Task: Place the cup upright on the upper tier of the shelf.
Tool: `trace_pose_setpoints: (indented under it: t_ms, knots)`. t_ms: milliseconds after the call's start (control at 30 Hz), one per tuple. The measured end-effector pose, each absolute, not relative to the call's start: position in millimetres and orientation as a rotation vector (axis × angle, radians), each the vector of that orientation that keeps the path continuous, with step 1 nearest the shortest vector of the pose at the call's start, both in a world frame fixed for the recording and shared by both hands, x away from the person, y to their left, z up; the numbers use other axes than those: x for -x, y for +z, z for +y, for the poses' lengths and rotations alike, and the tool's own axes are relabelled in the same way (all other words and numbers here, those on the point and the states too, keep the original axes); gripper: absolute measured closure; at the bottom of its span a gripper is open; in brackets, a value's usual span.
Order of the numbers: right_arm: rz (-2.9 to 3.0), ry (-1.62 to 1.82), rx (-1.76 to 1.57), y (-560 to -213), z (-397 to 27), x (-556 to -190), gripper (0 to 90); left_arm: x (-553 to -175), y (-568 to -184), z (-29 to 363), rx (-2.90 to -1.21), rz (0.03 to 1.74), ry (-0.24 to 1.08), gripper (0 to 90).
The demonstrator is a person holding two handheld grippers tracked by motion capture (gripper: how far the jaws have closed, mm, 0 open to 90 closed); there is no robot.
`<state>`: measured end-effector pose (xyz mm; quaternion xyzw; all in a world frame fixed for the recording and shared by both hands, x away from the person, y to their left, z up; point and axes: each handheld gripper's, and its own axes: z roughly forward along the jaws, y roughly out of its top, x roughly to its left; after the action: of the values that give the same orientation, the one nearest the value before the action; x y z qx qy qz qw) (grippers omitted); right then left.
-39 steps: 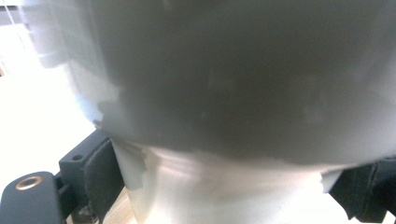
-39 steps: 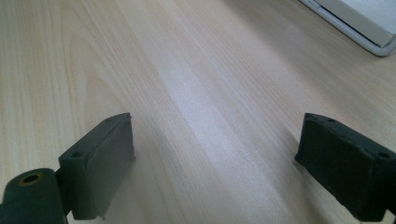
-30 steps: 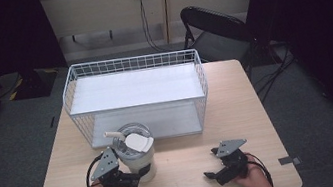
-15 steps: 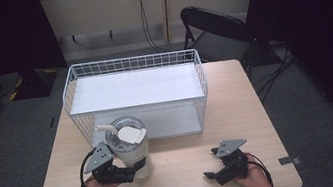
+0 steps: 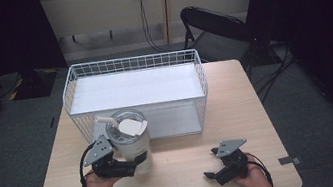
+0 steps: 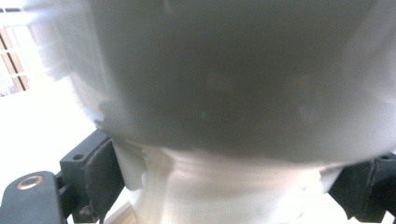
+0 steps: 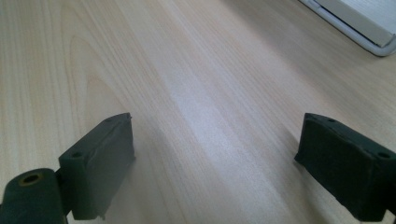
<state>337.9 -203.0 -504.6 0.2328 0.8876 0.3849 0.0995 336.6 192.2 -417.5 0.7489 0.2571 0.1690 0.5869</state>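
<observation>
A white lidded cup (image 5: 129, 139) with a straw and a flap on its lid stands upright just in front of the wire basket (image 5: 131, 59). My left gripper (image 5: 135, 168) is shut on the cup's lower body, coming in from the left. Up close in the left gripper view, the cup (image 6: 233, 93) sits between the two black pads (image 6: 100, 172) of that gripper (image 6: 229, 186). My right gripper (image 5: 213, 172) rests low at the table's front right, open. Its jaws (image 7: 215, 158) stand wide apart over bare wood.
The white wire basket has a white liner and takes up the back half of the light wooden table (image 5: 185, 159). Its near corner (image 7: 355, 23) lies ahead of the right gripper. A black folding chair (image 5: 215, 30) stands behind the table at the right.
The left gripper, shut on the cup, has carried it slightly left and up toward the basket's front. The right gripper has stayed still.
</observation>
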Motion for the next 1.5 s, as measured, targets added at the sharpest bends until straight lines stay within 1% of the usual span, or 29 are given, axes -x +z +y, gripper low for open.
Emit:
trace_pose_setpoints:
  t_ms: [267,400,833,1500]
  knots:
    - [2.624,1.138,-0.688,-504.6,-203.0,-337.9,10.2,-339.1,-406.7,190.5,-1.739,0.602,0.394,10.5]
    - [2.625,1.138,-0.688,-504.6,-203.0,-338.0,10.2,-342.0,-399.2,188.8,-1.74,0.615,0.367,10.5]
    - [2.624,1.138,-0.689,-504.6,-202.9,-337.9,10.2,-349.1,-378.9,188.0,-1.745,0.637,0.339,10.6]
    - [2.624,1.138,-0.689,-504.6,-202.9,-337.9,10.2,-359.1,-344.6,185.1,-1.751,0.641,0.331,10.6]
